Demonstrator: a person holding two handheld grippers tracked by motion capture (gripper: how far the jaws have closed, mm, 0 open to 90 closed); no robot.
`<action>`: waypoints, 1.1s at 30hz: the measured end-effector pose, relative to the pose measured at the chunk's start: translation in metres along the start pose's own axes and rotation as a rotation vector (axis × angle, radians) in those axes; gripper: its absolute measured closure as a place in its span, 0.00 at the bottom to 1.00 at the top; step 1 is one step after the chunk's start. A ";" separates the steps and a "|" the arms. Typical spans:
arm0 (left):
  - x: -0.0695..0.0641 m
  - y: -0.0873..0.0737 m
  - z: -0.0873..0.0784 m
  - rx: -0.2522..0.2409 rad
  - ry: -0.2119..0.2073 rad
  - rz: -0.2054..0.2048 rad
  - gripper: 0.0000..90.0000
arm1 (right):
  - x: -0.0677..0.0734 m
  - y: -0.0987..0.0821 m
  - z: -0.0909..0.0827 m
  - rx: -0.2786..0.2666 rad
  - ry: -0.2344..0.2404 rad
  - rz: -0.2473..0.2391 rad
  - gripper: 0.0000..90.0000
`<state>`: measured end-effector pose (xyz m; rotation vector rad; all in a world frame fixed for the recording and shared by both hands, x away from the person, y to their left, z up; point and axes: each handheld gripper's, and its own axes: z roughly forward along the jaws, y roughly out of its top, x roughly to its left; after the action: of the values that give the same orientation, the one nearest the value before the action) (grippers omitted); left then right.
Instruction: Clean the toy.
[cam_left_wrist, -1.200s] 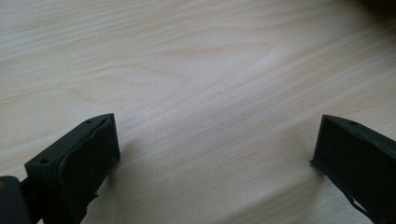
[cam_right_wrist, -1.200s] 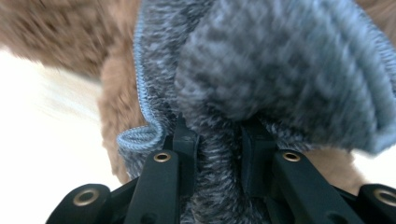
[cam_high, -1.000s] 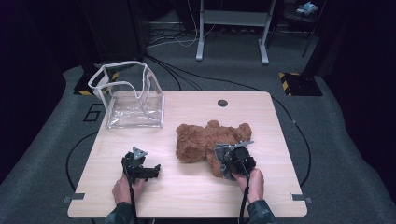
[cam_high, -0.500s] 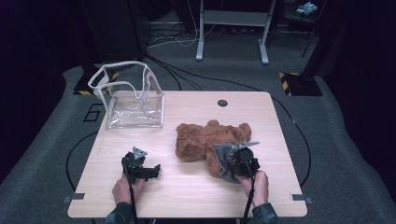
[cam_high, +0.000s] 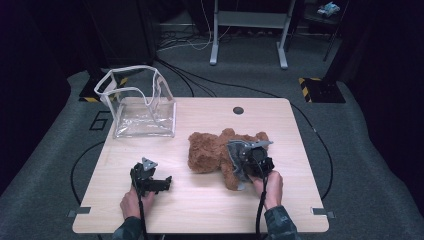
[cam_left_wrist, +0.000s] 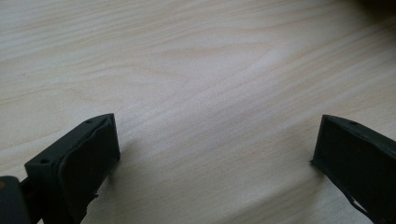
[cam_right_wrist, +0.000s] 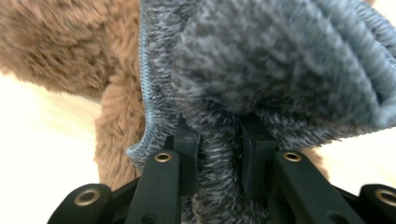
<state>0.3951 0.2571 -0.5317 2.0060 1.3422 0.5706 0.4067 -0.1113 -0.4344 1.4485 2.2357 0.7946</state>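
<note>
R tool (cam_right_wrist: 218, 154) clamps grey cloth (cam_right_wrist: 280, 70) on brown teddy (cam_high: 212, 150) lying crosswise; L tool (cam_left_wrist: 215, 154) open

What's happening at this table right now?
A person works with two handheld grippers. The right gripper is clamped on a fold of the grey knitted garment worn by the brown teddy bear lying on the table. The left gripper rests open on bare wood. A clear bag stands open at the far left corner.

In the right gripper view the grey knit cloth (cam_right_wrist: 280, 70) covers most of the brown plush bear (cam_right_wrist: 60, 42) behind it, and the frame's edges cut both off. From above, the right tongs (cam_high: 239, 172) hide the bear's near side, and its face cannot be made out.
</note>
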 end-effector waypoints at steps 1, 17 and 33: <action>0.000 0.000 0.000 -0.001 0.001 -0.003 0.00 | 0.000 -0.002 0.001 0.005 -0.001 0.000 0.80; 0.000 0.000 0.000 0.000 0.001 -0.002 0.00 | -0.002 -0.041 0.025 0.129 0.070 0.018 0.80; 0.000 0.000 0.000 0.000 0.000 0.000 0.00 | 0.004 -0.001 -0.025 -0.043 0.111 0.007 0.80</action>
<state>0.3951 0.2572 -0.5317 2.0065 1.3422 0.5705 0.3904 -0.1149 -0.4151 1.4256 2.2797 0.9411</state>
